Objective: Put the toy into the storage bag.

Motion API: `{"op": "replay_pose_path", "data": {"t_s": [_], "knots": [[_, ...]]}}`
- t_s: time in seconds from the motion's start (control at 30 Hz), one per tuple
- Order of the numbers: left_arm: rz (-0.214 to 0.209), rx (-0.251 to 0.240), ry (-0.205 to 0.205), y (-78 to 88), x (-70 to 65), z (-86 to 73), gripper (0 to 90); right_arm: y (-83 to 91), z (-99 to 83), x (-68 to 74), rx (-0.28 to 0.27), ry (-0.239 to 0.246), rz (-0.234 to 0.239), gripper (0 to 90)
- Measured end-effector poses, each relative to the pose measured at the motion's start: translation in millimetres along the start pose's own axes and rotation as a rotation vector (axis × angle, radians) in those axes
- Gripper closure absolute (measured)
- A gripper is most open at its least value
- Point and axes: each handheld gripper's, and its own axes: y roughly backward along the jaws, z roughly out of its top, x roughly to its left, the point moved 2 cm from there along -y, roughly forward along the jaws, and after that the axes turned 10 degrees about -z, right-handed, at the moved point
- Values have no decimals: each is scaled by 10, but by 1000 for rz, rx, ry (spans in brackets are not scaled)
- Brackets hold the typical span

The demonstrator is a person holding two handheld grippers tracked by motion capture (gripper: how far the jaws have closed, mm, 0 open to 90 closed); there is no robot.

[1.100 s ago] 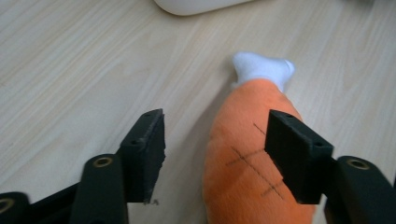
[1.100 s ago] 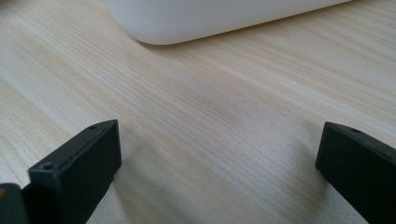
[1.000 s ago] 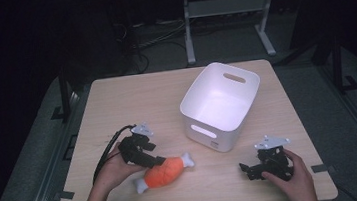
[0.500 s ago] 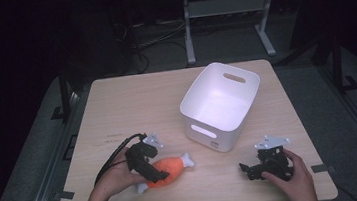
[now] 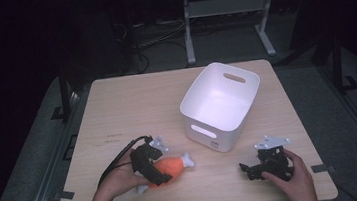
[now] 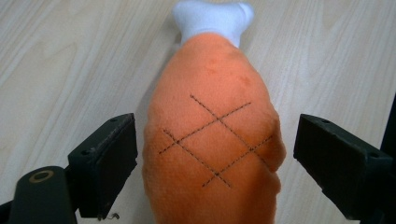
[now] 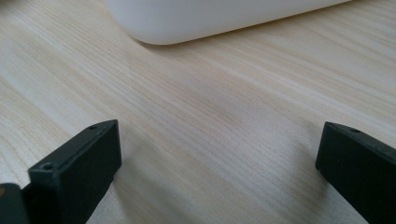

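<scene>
A plush drumstick [image 6: 212,135] of orange fleece is seen on the pale wood-grain desk [image 5: 132,110], its fuzzy body crossed by dark stitched lines and capped by a white knobbed bone end. In the high view it lies near the front left of the desk, just beside the white bin [image 5: 221,105], with the bone end pointing toward the bin.

The left claw [image 6: 215,154] is spread, one black blocky jaw on each side of the toy's thick body; a narrow gap shows on either side, so no pinch is made. Compared with a second ago, this claw has been brought forward from behind the toy and set astride it, and the toy has hardly shifted.

The right claw [image 7: 217,158] is spread wide over bare wood, low to the desk near the front right, where it was held earlier too.

The bin is smooth white plastic, rounded at its corners, with slot handles cut in its walls. Nothing is seen inside it.
</scene>
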Motion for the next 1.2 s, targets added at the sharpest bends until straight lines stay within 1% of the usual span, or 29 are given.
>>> {"op": "replay_pose_path", "data": {"t_s": [0.13,0.17,0.37,0.53,0.67,0.87,1.03,1.07,1.2], "knots": [[-5,18,1,-66,-2,-1,128,0,0,0,0,0,0,0],[1,39,-8,-96,17,-8,128,0,0,0,0,0,0,0],[10,58,-5,-149,23,-12,128,0,0,0,0,1,0,0],[20,76,-11,-191,36,-21,128,0,0,0,0,0,0,0],[18,79,-11,-210,47,-25,129,0,0,0,0,0,0,0],[-4,96,-10,-266,51,-33,130,0,0,0,0,0,0,0],[-13,95,-6,-245,59,-34,170,0,0,0,0,0,0,0],[-15,90,-1,-243,59,-35,180,0,0,0,0,0,0,0],[-16,81,-3,-228,67,-40,216,0,0,0,0,0,0,0]]}}
